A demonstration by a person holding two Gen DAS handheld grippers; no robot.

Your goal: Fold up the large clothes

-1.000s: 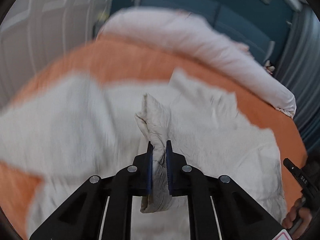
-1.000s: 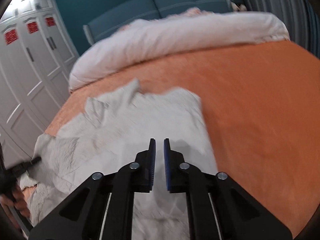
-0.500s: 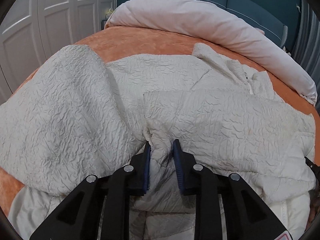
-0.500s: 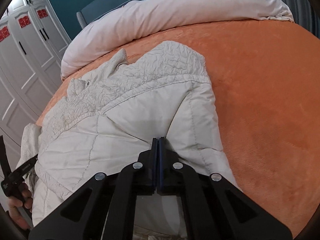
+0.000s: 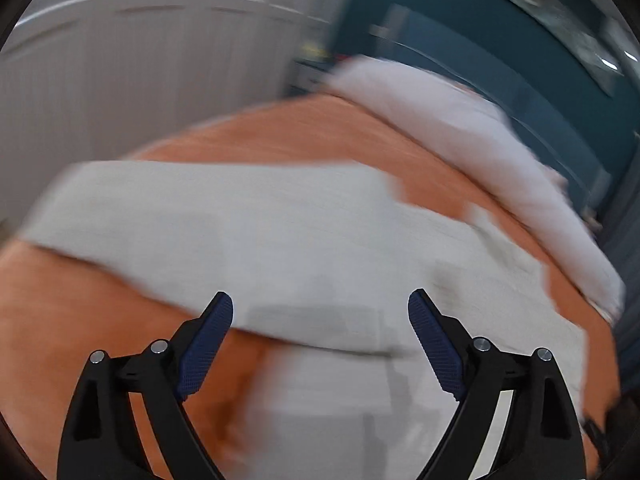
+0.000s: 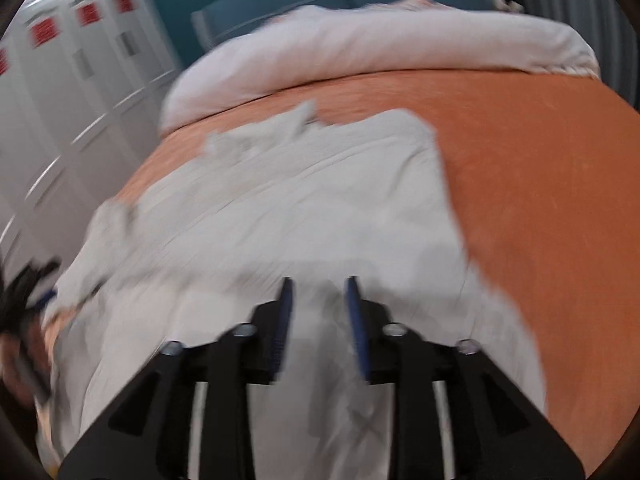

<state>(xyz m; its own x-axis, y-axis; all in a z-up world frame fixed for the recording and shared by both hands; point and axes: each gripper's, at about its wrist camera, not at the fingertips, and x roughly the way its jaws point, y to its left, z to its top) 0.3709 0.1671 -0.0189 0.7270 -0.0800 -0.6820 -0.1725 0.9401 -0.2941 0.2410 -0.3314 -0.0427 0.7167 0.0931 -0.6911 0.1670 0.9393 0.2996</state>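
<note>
Now both hand-held grippers, left hand-held gripper [image 5: 320,320] and right hand-held gripper [image 6: 318,300], have just been opening, empty above the pale garment [image 6: 300,208] on the bed [image 6: 540,200]; a fresh edge needs gripping next.

A bed covered by an orange bedspread [image 6: 540,184] fills both views. A large off-white quilted garment [image 6: 304,216] lies spread flat on the bedspread, nearer the side with the white wardrobe. A pale rolled duvet [image 6: 380,48] lies across the far end, against the blue headboard. Both views are blurred.
</note>
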